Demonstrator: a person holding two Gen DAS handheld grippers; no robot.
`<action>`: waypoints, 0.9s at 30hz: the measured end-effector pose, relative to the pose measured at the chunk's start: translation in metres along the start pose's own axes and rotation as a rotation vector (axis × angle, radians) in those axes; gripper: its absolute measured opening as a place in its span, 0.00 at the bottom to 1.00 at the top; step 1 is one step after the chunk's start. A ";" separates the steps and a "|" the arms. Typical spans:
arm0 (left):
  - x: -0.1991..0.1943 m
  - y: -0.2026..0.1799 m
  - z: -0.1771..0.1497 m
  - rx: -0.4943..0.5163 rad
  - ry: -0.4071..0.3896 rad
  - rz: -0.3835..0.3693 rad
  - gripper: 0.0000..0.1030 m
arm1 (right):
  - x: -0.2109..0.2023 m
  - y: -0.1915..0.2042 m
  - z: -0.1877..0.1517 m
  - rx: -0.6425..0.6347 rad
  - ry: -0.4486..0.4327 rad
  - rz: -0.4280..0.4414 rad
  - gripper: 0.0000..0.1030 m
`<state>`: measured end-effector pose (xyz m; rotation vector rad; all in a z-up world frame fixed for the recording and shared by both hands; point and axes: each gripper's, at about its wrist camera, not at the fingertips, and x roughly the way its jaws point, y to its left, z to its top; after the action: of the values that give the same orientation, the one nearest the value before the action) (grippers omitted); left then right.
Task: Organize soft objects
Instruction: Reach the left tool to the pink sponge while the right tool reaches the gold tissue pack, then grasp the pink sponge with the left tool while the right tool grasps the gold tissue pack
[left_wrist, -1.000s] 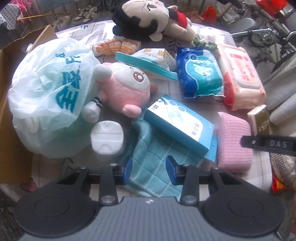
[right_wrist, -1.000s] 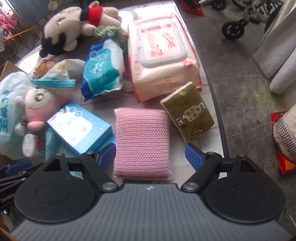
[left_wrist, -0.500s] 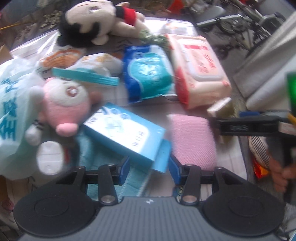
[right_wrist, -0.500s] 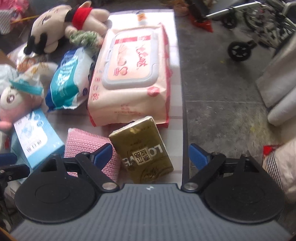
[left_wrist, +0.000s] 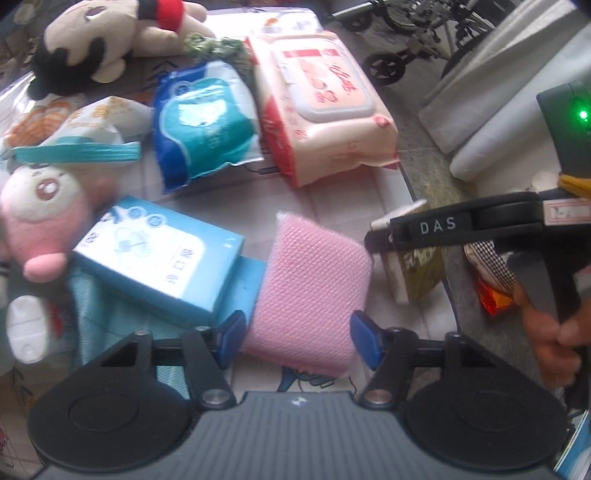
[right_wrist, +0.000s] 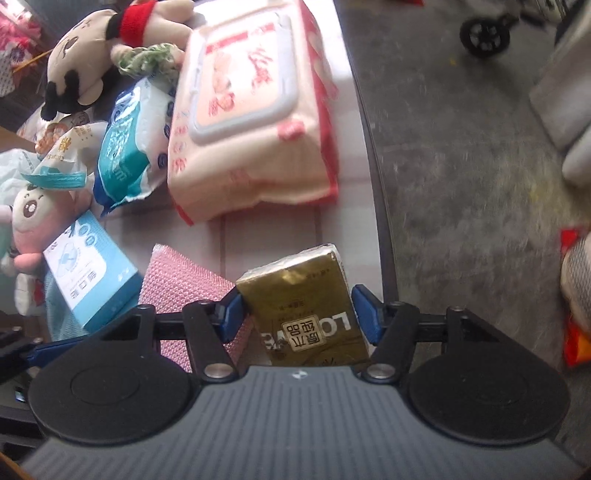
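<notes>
A pink knitted pad (left_wrist: 310, 291) lies on the table, and my left gripper (left_wrist: 297, 338) is open with its fingers on either side of the pad's near end. The pad also shows in the right wrist view (right_wrist: 177, 273). A gold tissue pack (right_wrist: 306, 310) sits between the fingers of my right gripper (right_wrist: 297, 314), which has closed in on both its sides. The pack (left_wrist: 417, 266) shows partly hidden behind the right gripper's finger in the left wrist view. A pink plush (left_wrist: 40, 221) and a black-haired doll (left_wrist: 92, 40) lie to the left and at the back.
A blue mask box (left_wrist: 155, 254) lies on a teal cloth (left_wrist: 110, 332) left of the pad. A blue tissue pack (left_wrist: 203, 125) and a big pink wipes pack (left_wrist: 321, 107) lie behind. The table's right edge (right_wrist: 384, 236) runs beside the gold pack, floor beyond.
My left gripper has swung right from the teal cloth to the pink pad and opened wider. My right gripper has moved right from the pad to the gold tissue pack and closed on it.
</notes>
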<state>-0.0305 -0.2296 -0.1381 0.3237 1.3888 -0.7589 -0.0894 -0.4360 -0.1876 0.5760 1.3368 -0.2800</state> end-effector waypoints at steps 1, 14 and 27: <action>0.003 -0.003 0.001 0.011 0.001 0.009 0.66 | 0.001 -0.003 -0.003 0.025 0.012 0.012 0.58; 0.031 -0.020 -0.009 0.039 0.078 0.010 0.72 | 0.002 -0.032 -0.004 0.206 0.062 0.071 0.58; 0.041 -0.031 -0.007 0.066 0.072 0.047 0.82 | -0.008 -0.031 -0.013 0.136 0.044 0.048 0.73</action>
<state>-0.0557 -0.2596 -0.1720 0.4371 1.4208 -0.7621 -0.1181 -0.4555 -0.1889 0.7312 1.3511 -0.3225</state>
